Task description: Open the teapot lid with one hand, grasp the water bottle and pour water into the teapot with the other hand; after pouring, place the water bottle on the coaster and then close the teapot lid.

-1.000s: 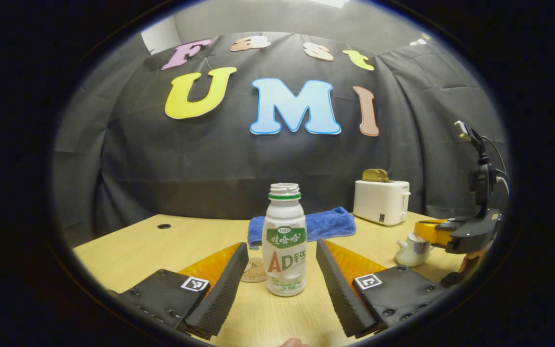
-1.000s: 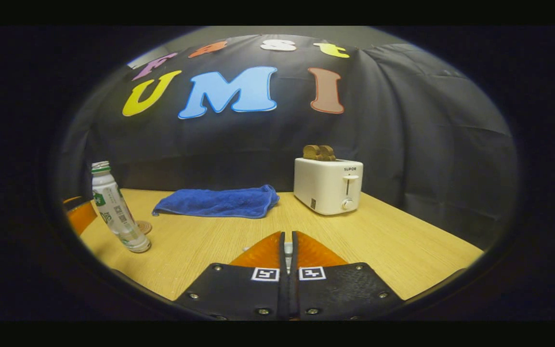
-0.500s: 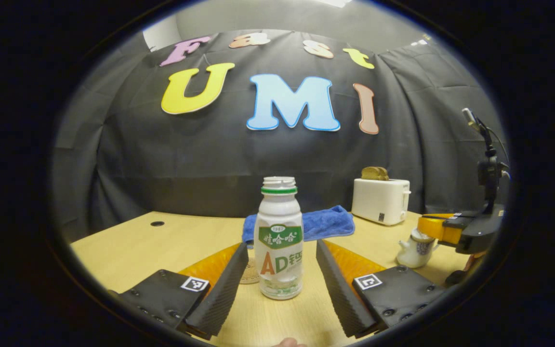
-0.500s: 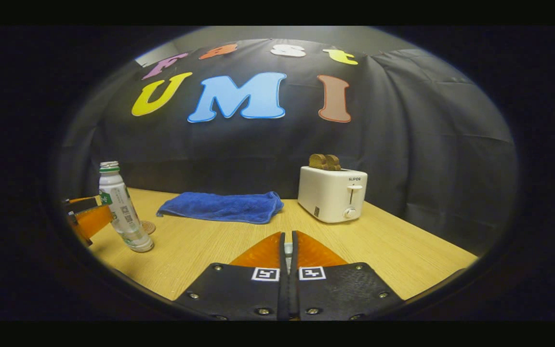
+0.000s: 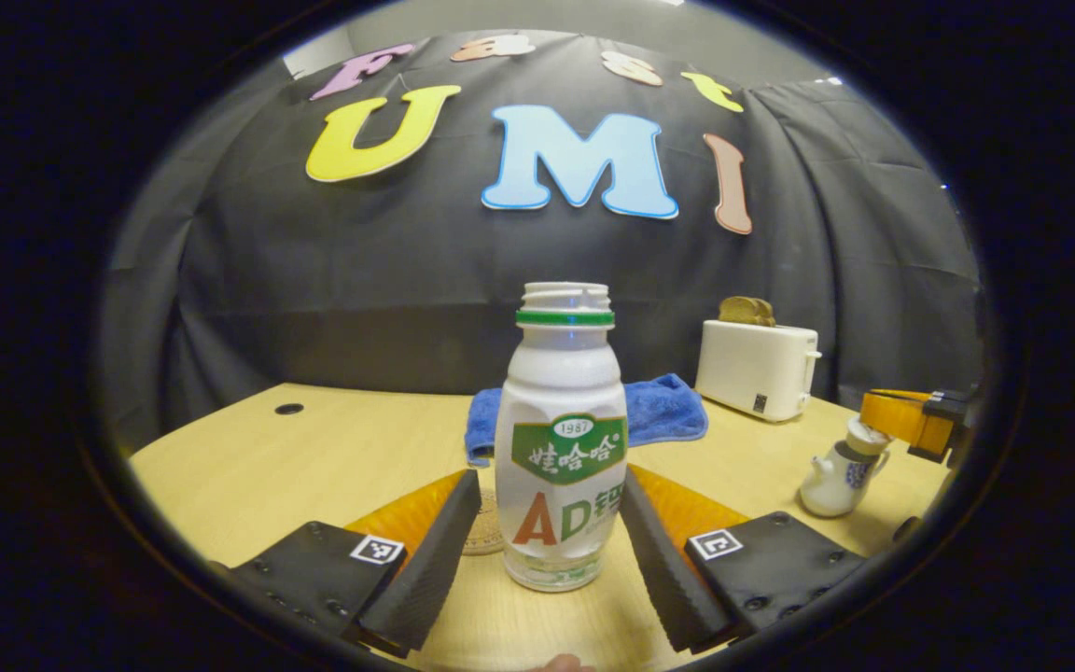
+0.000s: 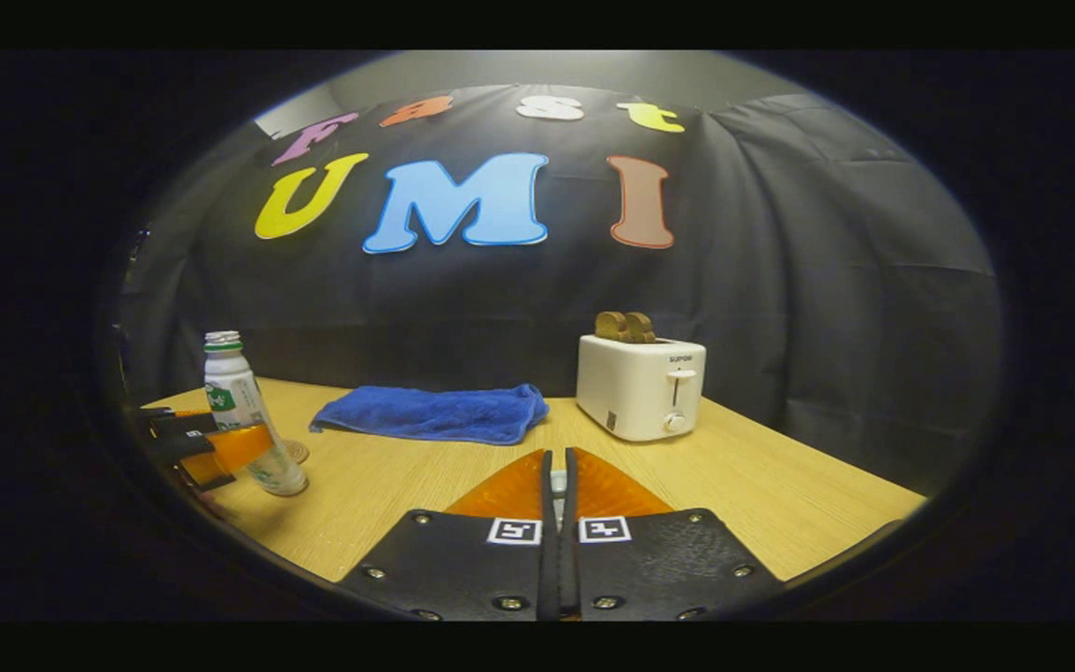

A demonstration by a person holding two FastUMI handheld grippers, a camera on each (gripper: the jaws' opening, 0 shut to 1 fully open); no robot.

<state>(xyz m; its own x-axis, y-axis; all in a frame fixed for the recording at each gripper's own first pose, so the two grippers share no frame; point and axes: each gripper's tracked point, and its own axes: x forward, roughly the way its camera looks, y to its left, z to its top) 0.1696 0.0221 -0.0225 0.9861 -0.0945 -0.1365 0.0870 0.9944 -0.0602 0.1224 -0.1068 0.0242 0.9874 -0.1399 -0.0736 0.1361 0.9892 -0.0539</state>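
Note:
An uncapped white water bottle with a green label stands upright on the table between the fingers of my left gripper. That gripper is open; a gap shows at its left finger. The round coaster peeks out behind the bottle. The small white teapot stands at the right, with my right gripper at its top. In the right gripper view, my right gripper is shut on a white sliver, the teapot lid. The bottle and left gripper sit far left there.
A folded blue towel lies at the back of the wooden table. A white toaster holding bread stands to its right. A small round hole marks the tabletop at the far left.
My left gripper has moved forward, so the bottle now stands between its fingers and looks larger. The right gripper has stayed shut and shifted only slightly.

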